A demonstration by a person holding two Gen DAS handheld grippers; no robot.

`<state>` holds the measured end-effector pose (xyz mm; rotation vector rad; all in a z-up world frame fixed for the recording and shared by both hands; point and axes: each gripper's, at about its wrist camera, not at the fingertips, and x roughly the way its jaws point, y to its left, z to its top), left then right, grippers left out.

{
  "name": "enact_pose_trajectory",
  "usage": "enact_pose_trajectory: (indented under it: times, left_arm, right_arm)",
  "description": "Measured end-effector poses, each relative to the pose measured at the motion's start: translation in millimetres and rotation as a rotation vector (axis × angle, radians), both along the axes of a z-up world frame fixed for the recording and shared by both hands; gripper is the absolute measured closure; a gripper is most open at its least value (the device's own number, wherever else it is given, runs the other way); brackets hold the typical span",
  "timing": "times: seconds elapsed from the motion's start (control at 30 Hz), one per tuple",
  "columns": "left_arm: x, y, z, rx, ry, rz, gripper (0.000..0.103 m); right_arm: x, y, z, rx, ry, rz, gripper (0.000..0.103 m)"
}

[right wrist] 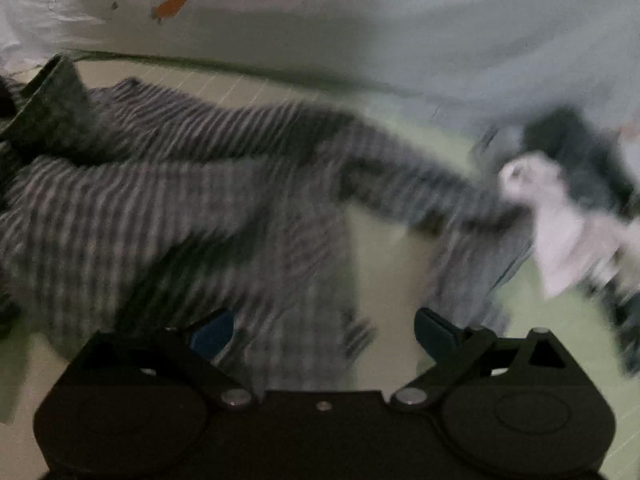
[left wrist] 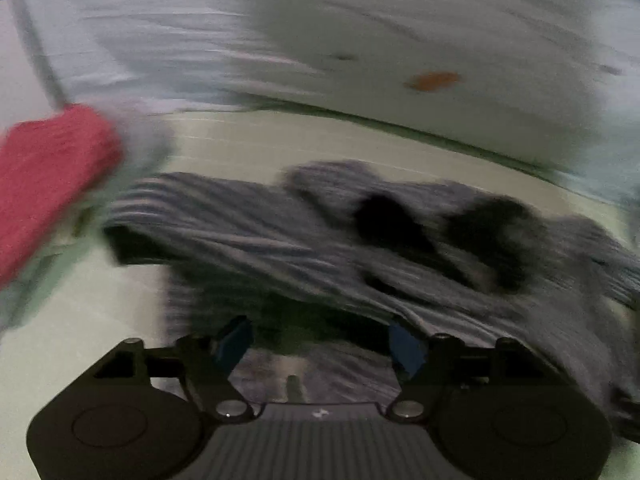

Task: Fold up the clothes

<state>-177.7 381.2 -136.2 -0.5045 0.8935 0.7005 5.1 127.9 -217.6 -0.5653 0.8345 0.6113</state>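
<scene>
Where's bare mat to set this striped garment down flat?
Bare mat runs between the striped garment and the white sheet behind it. The left by the red cloth and the right by the white-and-dark pile are crowded.

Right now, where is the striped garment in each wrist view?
Left wrist: striped garment spans the middle, just ahead of the open left gripper.
Right wrist: it fills left and centre, one sleeve reaching right.
Shared landmark: orange mark on the pale sheet behind.
</scene>
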Motion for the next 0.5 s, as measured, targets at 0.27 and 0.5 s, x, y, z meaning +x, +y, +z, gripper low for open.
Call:
enact_pose_trajectory:
  times: [0.27,0.5]
  left_arm:
    - [17,-32,-9,-0.01,0.036,-0.175,0.017]
    - [35,-53,-26,-0.065,0.055,-0.281,0.015]
  right_arm:
    - [6,-10,-17,0.052,0.095,-0.057,0.005]
    - [13,-27,-21,0.086,0.131,-0.123,0.005]
